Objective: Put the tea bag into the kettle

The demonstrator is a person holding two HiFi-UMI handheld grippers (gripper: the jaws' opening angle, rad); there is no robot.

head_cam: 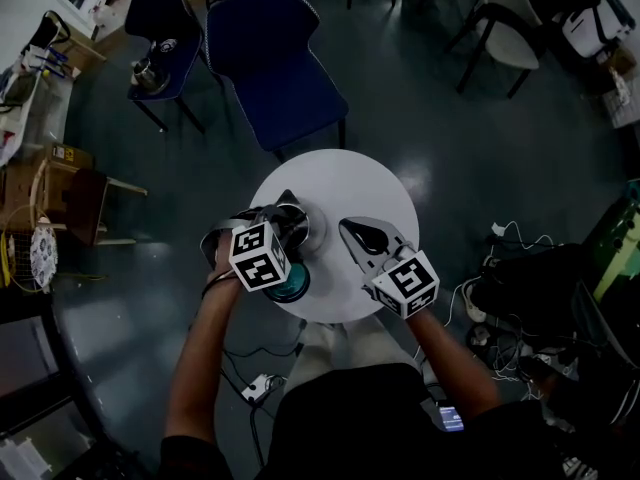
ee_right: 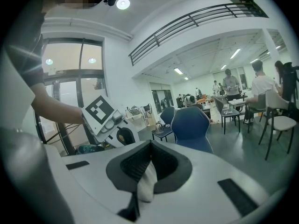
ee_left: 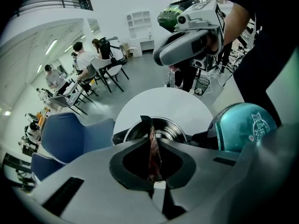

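Observation:
On the round white table (head_cam: 375,183) stands an open steel kettle (head_cam: 308,226), its rim (ee_left: 169,126) showing in the left gripper view. My left gripper (ee_left: 150,141) is shut on a dark reddish tea bag (ee_left: 153,155) that hangs between the jaws just above and in front of the kettle's opening. In the head view the left gripper (head_cam: 287,206) is at the kettle's left side. My right gripper (head_cam: 352,230) is over the table to the right of the kettle. In its own view the right gripper (ee_right: 149,146) is shut on a white scrap (ee_right: 146,186).
A teal lid-like thing (ee_left: 243,125) lies by the kettle at the table's near edge (head_cam: 292,286). Blue chairs (head_cam: 270,53) stand beyond the table. Cables and a power strip (head_cam: 258,386) lie on the floor near the person's feet. People sit at tables far off (ee_left: 86,62).

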